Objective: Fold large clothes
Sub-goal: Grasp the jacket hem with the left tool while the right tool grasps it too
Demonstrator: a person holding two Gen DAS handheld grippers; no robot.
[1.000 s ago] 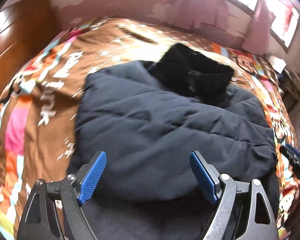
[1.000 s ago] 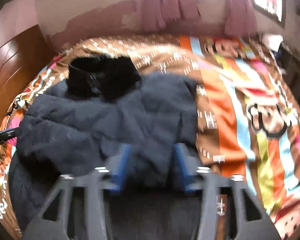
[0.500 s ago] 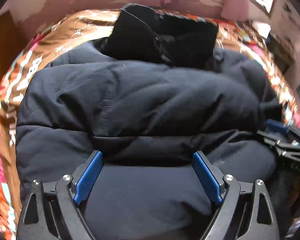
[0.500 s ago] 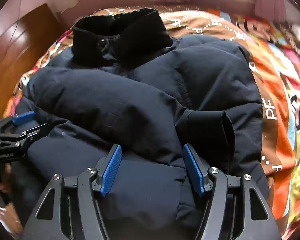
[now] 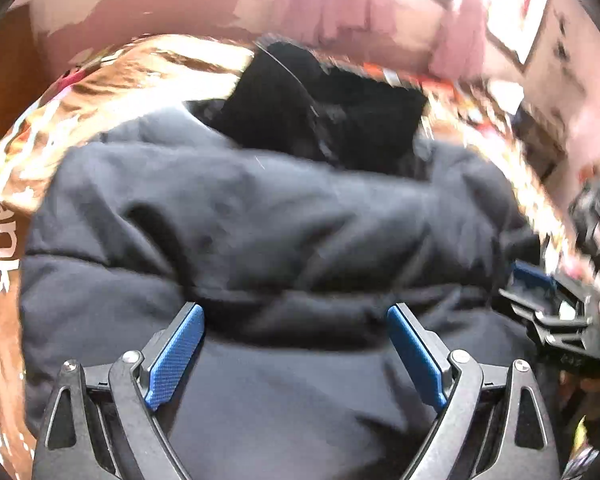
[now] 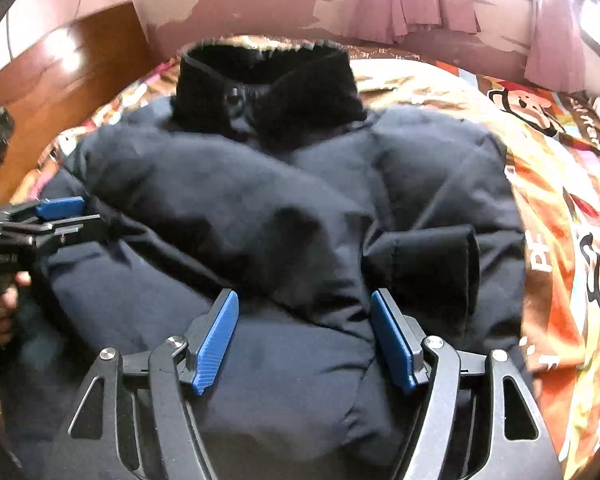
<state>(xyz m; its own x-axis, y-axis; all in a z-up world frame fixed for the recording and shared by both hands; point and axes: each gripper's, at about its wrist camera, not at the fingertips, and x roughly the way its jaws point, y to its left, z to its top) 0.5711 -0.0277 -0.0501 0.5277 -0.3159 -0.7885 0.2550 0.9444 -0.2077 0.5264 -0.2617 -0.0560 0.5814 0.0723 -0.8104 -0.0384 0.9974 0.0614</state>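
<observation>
Both grippers low over the jacket's near hem, side by side

Puffer jacket (image 6: 228, 216) lies on bed (image 6: 556, 184), collar (image 6: 268, 84) toward far edge, long axis running away from fingers; left gripper (image 5: 296, 344) open wide; right gripper (image 6: 304, 336) opening; fabric bulges between both, unpinched; hem equally near each.

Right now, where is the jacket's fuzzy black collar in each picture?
Left wrist view: black collar sits top centre, blurred, above the navy puffer jacket.
Right wrist view: collar sits top centre, slightly left.
Shared landmark: the colourful cartoon bedspread under the jacket.
</observation>
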